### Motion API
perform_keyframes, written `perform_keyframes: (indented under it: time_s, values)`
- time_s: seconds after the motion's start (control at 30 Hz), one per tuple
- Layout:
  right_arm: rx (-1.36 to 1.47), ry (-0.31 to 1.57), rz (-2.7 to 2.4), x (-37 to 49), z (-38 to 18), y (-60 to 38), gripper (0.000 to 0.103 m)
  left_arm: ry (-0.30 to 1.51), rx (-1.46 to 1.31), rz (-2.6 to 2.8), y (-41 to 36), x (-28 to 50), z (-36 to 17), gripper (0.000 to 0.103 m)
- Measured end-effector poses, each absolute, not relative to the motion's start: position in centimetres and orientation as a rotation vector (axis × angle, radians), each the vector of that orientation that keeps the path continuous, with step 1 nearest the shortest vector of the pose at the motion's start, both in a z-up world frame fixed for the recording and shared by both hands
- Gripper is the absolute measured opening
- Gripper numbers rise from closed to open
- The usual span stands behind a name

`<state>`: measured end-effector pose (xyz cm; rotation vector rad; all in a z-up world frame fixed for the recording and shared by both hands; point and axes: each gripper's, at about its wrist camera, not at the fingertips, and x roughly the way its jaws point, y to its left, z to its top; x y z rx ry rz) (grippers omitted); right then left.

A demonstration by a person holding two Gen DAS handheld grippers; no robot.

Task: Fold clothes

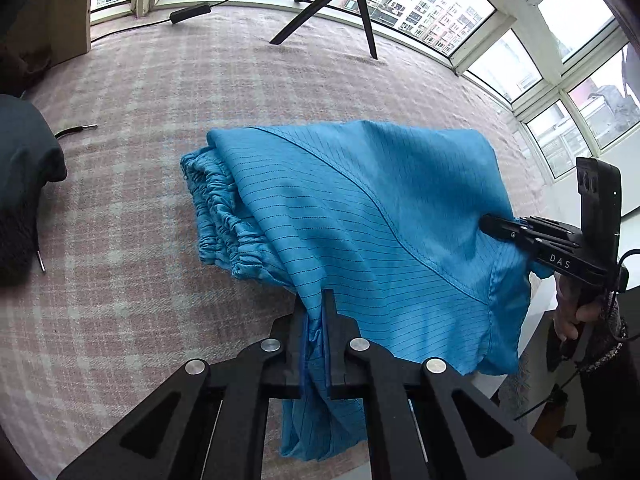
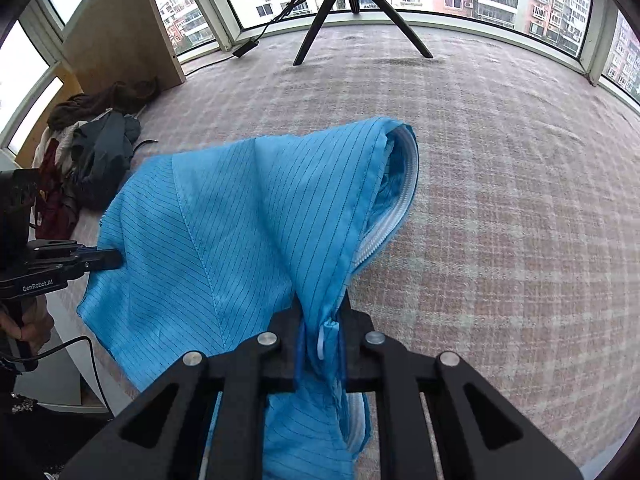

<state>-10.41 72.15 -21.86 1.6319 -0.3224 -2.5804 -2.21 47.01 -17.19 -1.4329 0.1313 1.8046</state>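
A blue pin-striped garment (image 1: 360, 208) lies partly folded on the pink checked cloth, its elastic hem bunched at the left. My left gripper (image 1: 316, 308) is shut on the garment's near edge, and the cloth hangs down between its fingers. At the right of that view my right gripper (image 1: 490, 226) pinches the other near corner. In the right wrist view the same garment (image 2: 248, 216) rises off the surface, with a white zipper (image 2: 394, 208) along its right edge. My right gripper (image 2: 322, 316) is shut on that zipper edge. The left gripper (image 2: 116, 258) grips the garment at the far left.
A black tripod (image 2: 356, 16) stands at the far side by the windows, with a black cable and adapter (image 1: 190, 12) beside it. A pile of dark clothes (image 2: 92, 160) lies at the left near a wooden board (image 2: 120, 36). A dark garment (image 1: 24, 184) with drawcords lies left.
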Motion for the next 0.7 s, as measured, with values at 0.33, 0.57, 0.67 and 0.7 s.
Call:
perform_keyframes:
  time_s: [0.33,0.57,0.67,0.7]
  values:
    - [1.540,-0.168,-2.855,-18.2,-13.7,83.4,0.011,0.238,-1.159,1.744,62.7,-3.1,-12.4,0.004]
    - [1.663,-0.059,-2.976,-22.8,-14.1,94.7,0.011,0.238,-1.069,1.706,76.4,-2.6,-13.3,0.004]
    - [1.792,-0.030,-2.950,-23.8,-16.5,99.6,0.011,0.275,-1.074,1.692,80.1,-3.5,-15.6,0.004]
    - [1.867,-0.009,-2.935,-23.9,-17.8,101.0,0.012,0.295,-1.096,1.683,81.3,-3.8,-16.8,0.005]
